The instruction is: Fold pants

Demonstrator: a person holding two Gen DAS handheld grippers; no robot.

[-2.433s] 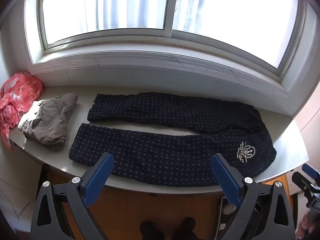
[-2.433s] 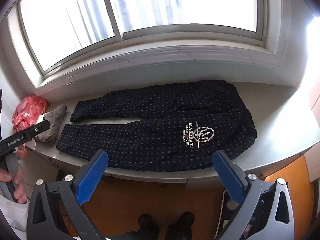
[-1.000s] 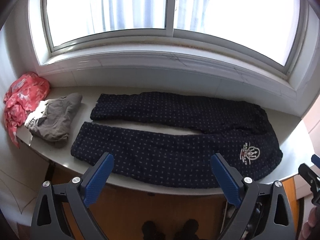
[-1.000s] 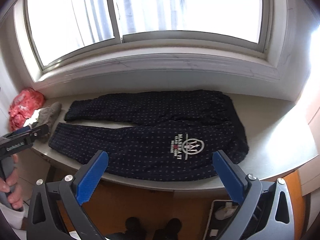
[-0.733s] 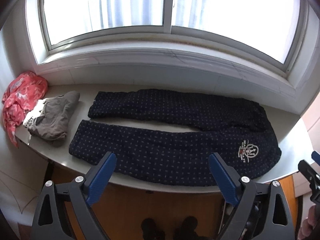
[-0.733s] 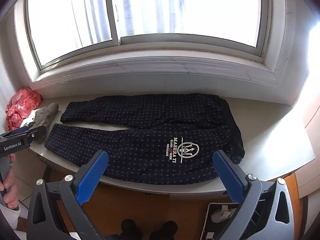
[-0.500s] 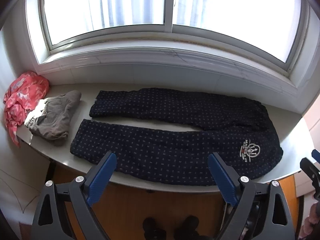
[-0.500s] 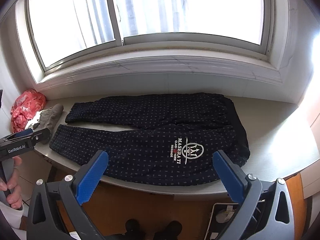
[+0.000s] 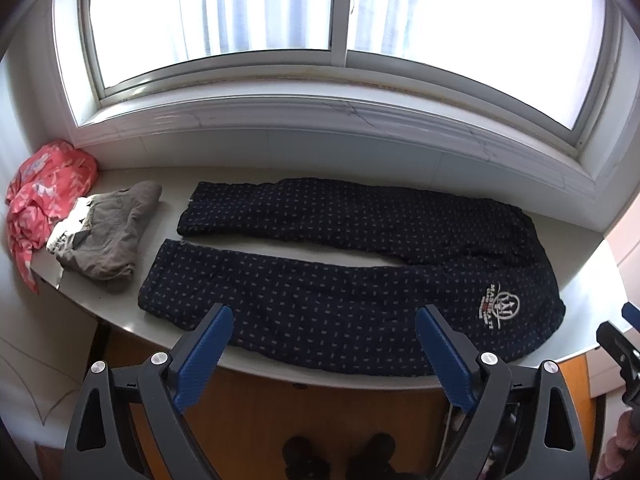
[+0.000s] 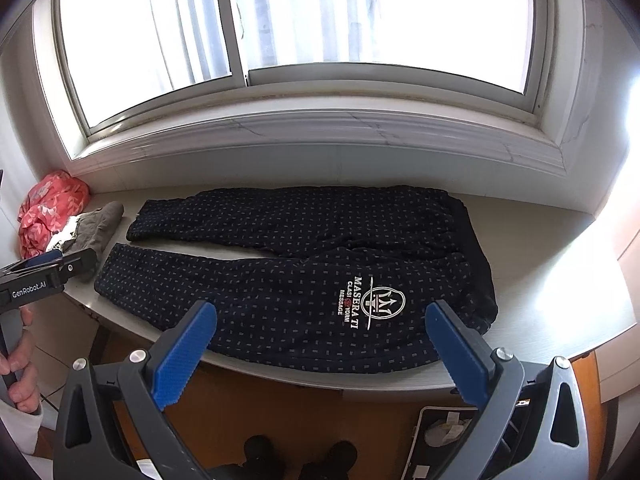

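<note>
Navy dotted pants (image 9: 344,264) lie flat, unfolded, on the white surface (image 10: 560,292). Left tool (image 9: 322,322) and right tool (image 10: 320,318) hover wide open, empty.

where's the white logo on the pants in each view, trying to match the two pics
Left wrist: the white logo is at lower right, on the near leg of the pants, right of the open left gripper.
Right wrist: the logo is just right of centre, between the fingers of the open right gripper.
Shared landmark: the pink cloth at the far left of the sill.
</note>
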